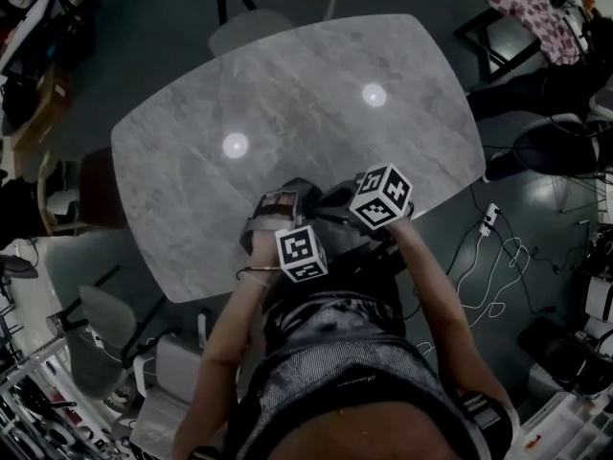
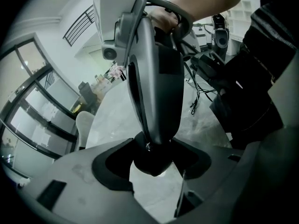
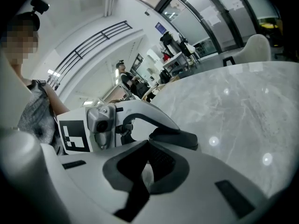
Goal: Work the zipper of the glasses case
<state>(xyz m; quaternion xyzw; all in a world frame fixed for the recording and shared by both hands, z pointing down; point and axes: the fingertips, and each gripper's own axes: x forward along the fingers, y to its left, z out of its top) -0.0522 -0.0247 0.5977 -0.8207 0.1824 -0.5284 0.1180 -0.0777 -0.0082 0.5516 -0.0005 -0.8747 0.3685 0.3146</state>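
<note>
- My left gripper (image 2: 154, 153) is clamped, jaws wide, on the dark rounded end of the case (image 2: 152, 164), at lower centre of its view.
- My right gripper (image 3: 148, 164) has its 2 jaws closed. In the left gripper view its tips come down on the case, pinching a small metal pull (image 2: 147, 146).
- In the head view both grippers meet just below centre, over the near edge of the grey marble table (image 1: 316, 94).
</note>
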